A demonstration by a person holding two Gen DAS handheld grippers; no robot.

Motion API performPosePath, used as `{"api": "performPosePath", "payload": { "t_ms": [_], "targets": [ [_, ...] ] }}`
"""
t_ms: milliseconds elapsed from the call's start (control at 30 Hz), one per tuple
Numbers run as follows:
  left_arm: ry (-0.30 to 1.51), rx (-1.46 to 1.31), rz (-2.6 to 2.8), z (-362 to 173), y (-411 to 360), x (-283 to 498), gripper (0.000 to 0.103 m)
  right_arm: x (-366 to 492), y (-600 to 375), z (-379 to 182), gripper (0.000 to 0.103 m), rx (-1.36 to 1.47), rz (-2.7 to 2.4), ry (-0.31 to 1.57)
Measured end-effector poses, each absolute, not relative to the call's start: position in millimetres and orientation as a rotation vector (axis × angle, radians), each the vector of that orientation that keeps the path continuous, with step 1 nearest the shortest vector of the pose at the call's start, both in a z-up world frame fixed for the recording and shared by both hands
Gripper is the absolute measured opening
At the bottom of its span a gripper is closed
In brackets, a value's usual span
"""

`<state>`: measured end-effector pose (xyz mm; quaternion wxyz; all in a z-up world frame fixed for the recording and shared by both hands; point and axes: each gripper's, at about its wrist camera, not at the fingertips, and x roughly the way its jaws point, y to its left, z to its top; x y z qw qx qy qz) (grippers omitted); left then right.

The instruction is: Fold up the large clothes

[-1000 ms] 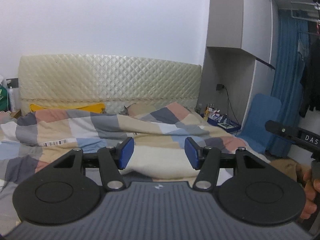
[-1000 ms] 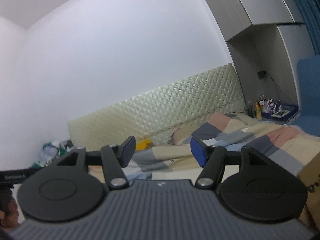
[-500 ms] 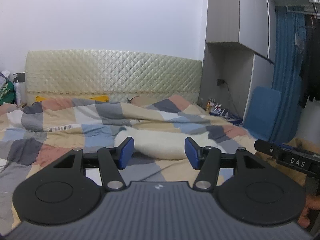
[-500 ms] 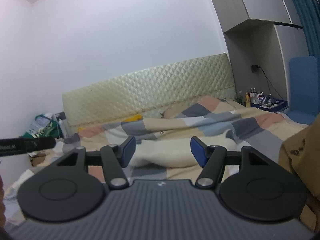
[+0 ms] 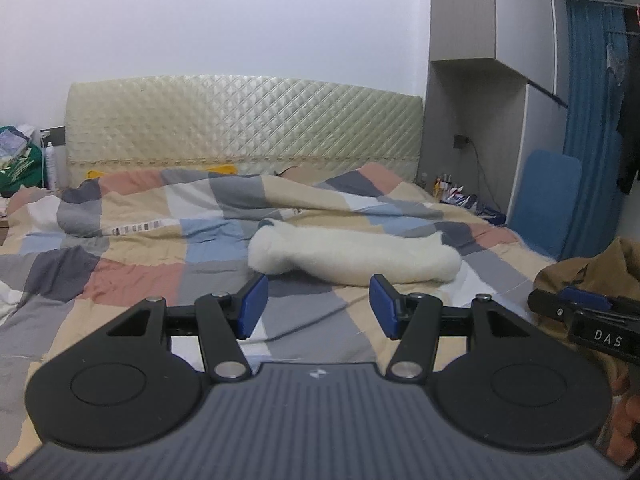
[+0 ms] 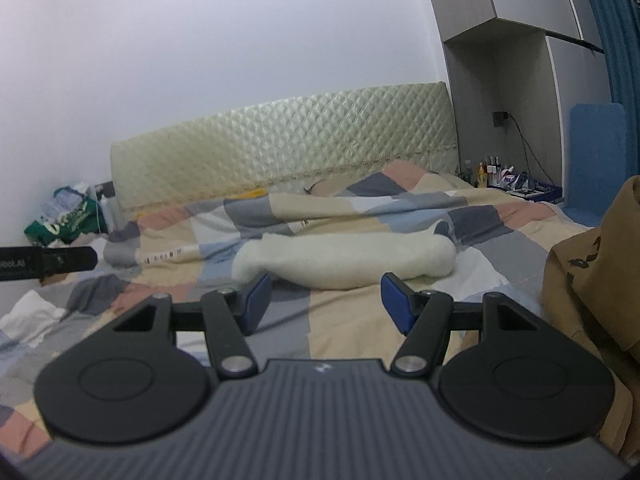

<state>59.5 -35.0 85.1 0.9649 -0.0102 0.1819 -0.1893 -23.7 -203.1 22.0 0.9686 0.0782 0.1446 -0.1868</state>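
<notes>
- The left tongs [image 5: 314,306] stand apart with nothing between them, aimed low over the patchwork quilt [image 5: 132,280], seemingly to approach the clothes.
- A white fleecy garment [image 5: 352,254] lies bunched in a long roll across the bed's middle, just beyond both tongs, not yet spread for folding.
- The right tongs [image 6: 324,304] are likewise apart and empty.
- A brown garment [image 6: 592,264] is heaped at the bed's right edge, probably awaiting its turn.
</notes>
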Motion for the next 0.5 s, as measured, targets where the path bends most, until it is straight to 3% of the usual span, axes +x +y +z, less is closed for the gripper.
{"api": "performPosePath", "payload": {
  "t_ms": [500],
  "targets": [
    [0.415, -0.021, -0.386, 58, -38, 67, 0.062, -22, -203, 0, 0.064, 0.138, -0.416, 0.337]
  ]
}}
